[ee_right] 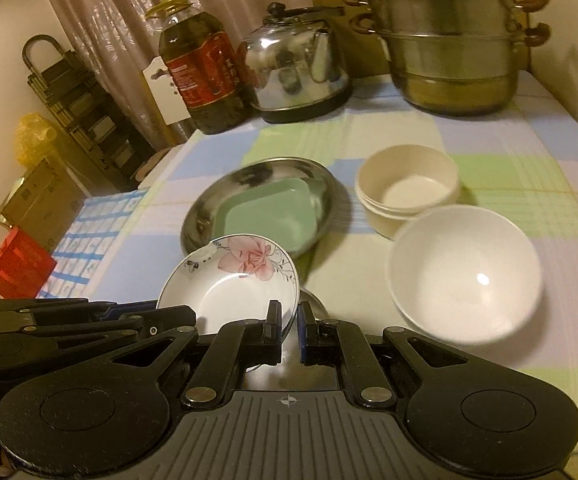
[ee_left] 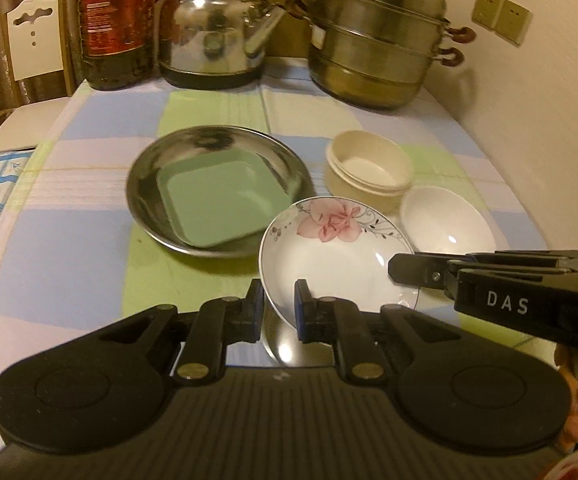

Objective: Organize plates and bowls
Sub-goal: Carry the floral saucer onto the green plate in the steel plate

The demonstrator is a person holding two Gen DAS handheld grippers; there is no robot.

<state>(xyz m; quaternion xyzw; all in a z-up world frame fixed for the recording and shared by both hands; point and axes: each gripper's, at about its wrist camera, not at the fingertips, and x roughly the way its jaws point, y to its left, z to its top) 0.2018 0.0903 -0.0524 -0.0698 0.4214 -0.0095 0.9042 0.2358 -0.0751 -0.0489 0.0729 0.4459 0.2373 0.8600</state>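
A white plate with a pink flower (ee_left: 329, 256) (ee_right: 229, 292) is held tilted over the checked cloth, gripped from both sides. My left gripper (ee_left: 279, 298) is shut on its near rim. My right gripper (ee_right: 289, 320) is shut on the opposite rim, and its tip (ee_left: 403, 268) shows at the plate's right edge in the left wrist view. Just beyond lies a round steel plate (ee_left: 149, 172) (ee_right: 205, 216) with a green square plate (ee_left: 213, 204) (ee_right: 269, 216) inside it. To the right stand stacked cream bowls (ee_left: 369, 168) (ee_right: 409, 188) and a white bowl (ee_left: 445, 224) (ee_right: 465, 276).
Along the back of the table (ee_left: 69, 248) stand an oil bottle (ee_left: 115, 28), a steel kettle (ee_left: 213, 36) and a tiered steamer pot (ee_left: 381, 40). A wall runs close on the right. Off the left edge are a blue-patterned cloth (ee_right: 81, 248), a red box (ee_right: 17, 268) and a dark rack (ee_right: 85, 120).
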